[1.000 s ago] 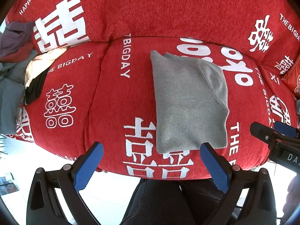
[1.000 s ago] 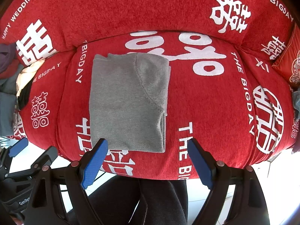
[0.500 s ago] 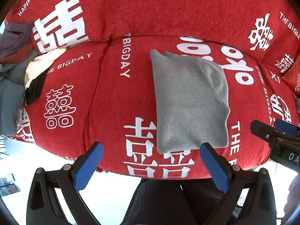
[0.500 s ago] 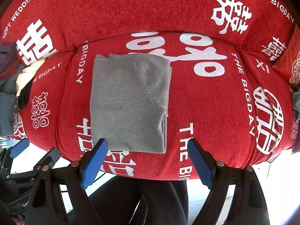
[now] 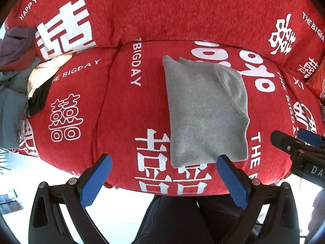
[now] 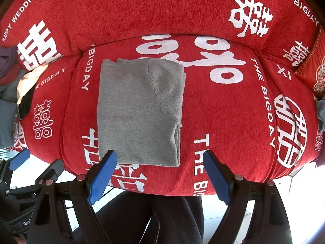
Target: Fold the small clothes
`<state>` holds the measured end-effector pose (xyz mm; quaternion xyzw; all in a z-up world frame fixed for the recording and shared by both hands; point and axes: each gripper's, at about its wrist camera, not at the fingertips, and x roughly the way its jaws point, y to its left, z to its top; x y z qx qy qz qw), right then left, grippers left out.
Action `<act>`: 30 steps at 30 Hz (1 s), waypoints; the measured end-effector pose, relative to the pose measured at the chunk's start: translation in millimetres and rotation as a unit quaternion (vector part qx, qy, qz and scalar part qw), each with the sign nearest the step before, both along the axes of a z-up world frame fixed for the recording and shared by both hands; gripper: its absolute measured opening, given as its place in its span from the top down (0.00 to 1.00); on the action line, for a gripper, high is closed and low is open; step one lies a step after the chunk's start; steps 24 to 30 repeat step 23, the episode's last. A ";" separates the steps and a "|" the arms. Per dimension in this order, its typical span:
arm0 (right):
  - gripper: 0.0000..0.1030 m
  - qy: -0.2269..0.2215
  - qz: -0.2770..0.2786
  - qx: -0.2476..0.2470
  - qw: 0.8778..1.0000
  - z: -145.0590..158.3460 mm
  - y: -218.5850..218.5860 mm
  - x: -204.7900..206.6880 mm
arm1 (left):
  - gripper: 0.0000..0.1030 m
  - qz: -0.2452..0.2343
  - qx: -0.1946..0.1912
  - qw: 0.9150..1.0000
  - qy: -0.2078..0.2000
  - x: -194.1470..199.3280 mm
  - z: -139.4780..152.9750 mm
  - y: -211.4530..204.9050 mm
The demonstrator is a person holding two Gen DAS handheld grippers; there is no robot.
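Observation:
A grey fleece garment (image 5: 205, 111), folded into a rectangle, lies flat on the red sofa seat (image 5: 126, 109); it also shows in the right wrist view (image 6: 140, 111). My left gripper (image 5: 162, 168) is open and empty, held above the seat's front edge just short of the garment's near hem. My right gripper (image 6: 160, 166) is open and empty, also at the near hem. Each gripper shows at the edge of the other's view: the right one (image 5: 298, 142) and the left one (image 6: 30, 168).
A pile of loose clothes (image 5: 18, 77) in grey, cream, black and purple lies at the sofa's left end. A red cushion (image 6: 314, 67) stands at the right end. The person's dark-trousered legs (image 6: 162, 219) are below the seat edge.
Nothing has visibly moved apart from a very slight drift of both cameras. The garment lies as before.

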<state>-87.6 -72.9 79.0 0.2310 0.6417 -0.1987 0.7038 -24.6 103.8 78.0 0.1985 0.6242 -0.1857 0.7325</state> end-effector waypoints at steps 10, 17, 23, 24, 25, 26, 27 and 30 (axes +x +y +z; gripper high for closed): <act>0.14 0.000 -0.001 0.000 1.000 -0.2 0.7 -0.7 | 0.00 -0.003 0.003 1.000 -0.006 -1.6 -0.4 -1.3; 0.14 0.000 0.000 -0.001 1.000 -0.4 -0.2 0.1 | 0.00 0.002 0.007 1.000 -0.020 -1.1 0.9 -1.0; 0.14 0.000 0.000 -0.001 1.000 -0.3 0.0 0.1 | 0.00 -0.002 0.006 1.000 -0.025 -1.0 3.2 -2.2; 0.14 0.000 0.000 -0.001 1.000 -0.3 0.0 0.1 | 0.00 -0.002 0.006 1.000 -0.025 -1.0 3.2 -2.2; 0.14 0.000 0.000 -0.001 1.000 -0.3 0.0 0.1 | 0.00 -0.002 0.006 1.000 -0.025 -1.0 3.2 -2.2; 0.14 0.000 0.000 -0.001 1.000 -0.3 0.0 0.1 | 0.00 -0.002 0.006 1.000 -0.025 -1.0 3.2 -2.2; 0.14 0.000 0.000 -0.001 1.000 -0.3 0.0 0.1 | 0.00 -0.002 0.006 1.000 -0.025 -1.0 3.2 -2.2; 0.14 0.000 0.000 -0.001 1.000 -0.3 0.0 0.1 | 0.00 -0.002 0.006 1.000 -0.025 -1.0 3.2 -2.2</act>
